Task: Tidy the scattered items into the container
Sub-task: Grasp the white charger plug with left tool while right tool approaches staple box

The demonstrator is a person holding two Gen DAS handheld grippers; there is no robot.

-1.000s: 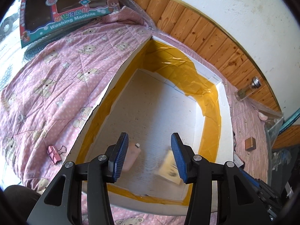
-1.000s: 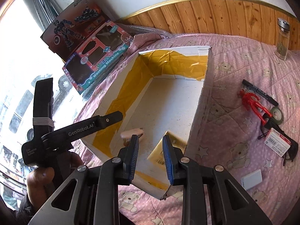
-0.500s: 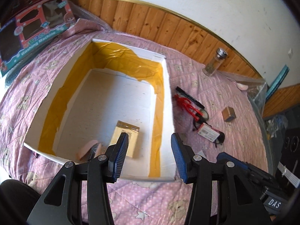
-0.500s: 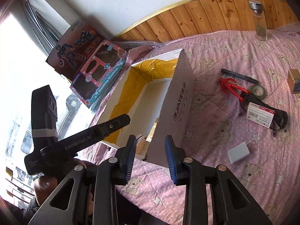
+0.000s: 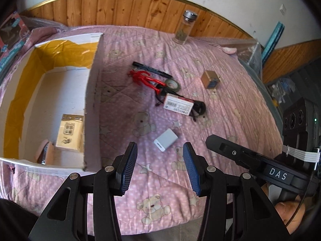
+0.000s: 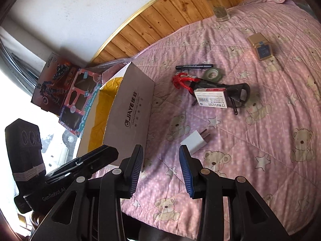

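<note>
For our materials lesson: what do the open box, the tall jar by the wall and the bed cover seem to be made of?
Open box: matte grey cardboard, judging by its printed side and thin raw edges, lined with glossy yellow tape. Tall jar: clear glass, possibly plastic; brushed metal-looking cap. Bed cover: soft quilted fabric, stitched and wrinkled.

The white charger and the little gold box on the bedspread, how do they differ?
The white charger is plain white and lies flat close to the open left gripper; the gold box is brownish gold with a dark blue label and sits farther off. The charger shows metal prongs in the right wrist view; the box has none. Both rest on the pink quilt, outside the cardboard box.
</note>
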